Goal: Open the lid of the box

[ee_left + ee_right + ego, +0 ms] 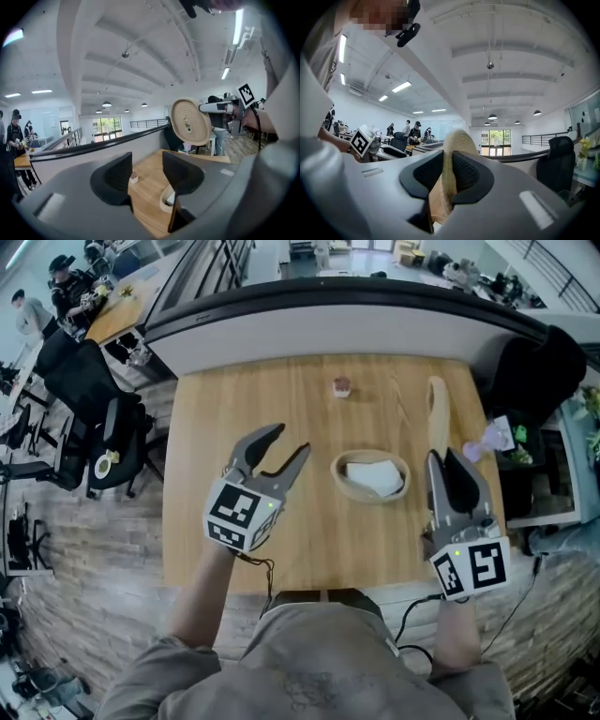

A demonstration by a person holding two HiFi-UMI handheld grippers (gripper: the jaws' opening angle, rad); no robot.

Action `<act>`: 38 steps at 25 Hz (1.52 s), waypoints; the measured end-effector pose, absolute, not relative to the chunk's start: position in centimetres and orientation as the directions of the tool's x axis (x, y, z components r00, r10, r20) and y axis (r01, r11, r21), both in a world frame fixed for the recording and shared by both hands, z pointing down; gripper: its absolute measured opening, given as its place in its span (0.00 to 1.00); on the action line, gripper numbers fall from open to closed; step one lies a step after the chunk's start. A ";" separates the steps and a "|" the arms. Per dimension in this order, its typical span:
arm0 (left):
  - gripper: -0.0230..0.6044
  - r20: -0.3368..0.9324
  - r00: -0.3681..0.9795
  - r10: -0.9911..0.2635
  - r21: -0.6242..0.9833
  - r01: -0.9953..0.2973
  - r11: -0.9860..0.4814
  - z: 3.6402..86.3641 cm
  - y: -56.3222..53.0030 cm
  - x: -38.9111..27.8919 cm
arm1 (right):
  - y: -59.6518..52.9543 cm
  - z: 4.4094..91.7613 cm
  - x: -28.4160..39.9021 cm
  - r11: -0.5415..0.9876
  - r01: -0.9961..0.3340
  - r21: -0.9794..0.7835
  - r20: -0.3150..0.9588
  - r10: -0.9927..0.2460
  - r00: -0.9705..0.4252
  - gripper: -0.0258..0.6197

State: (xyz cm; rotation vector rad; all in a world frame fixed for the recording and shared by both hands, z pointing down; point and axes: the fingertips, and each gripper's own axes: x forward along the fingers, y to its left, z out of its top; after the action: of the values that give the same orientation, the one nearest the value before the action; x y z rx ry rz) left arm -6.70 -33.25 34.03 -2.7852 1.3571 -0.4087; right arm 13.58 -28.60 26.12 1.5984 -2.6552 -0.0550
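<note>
The round woven box (345,478) stands uncovered on the wooden table (234,409), with something white inside it. Its woven lid (437,409) is held on edge to the right of the box, and my right gripper (442,461) is shut on its rim. In the right gripper view the lid's edge (454,140) fills the gap between the pads. My left gripper (289,442) hovers open to the left of the box with nothing between its fingers. The left gripper view shows the box rim (164,202) low between the jaws and the lid (191,121) raised to the right.
A small pink object (341,386) sits at the table's far side, also seen between the left jaws as a small object (134,177). A purple item (491,439) lies on a shelf right of the table. Black office chairs (103,427) stand to the left.
</note>
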 end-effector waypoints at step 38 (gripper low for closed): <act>0.04 0.144 0.564 -0.813 -0.134 -0.803 -0.581 28.0 -24.1 -7.0 | -19.8 24.8 13.2 0.499 -0.858 -0.122 0.063 -0.859 -0.508 0.15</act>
State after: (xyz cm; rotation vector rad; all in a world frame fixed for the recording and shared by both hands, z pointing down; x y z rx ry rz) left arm -7.04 -24.09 27.98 -2.7315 1.4118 -0.2936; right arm 13.16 -19.83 24.79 1.5607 -2.7252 0.2162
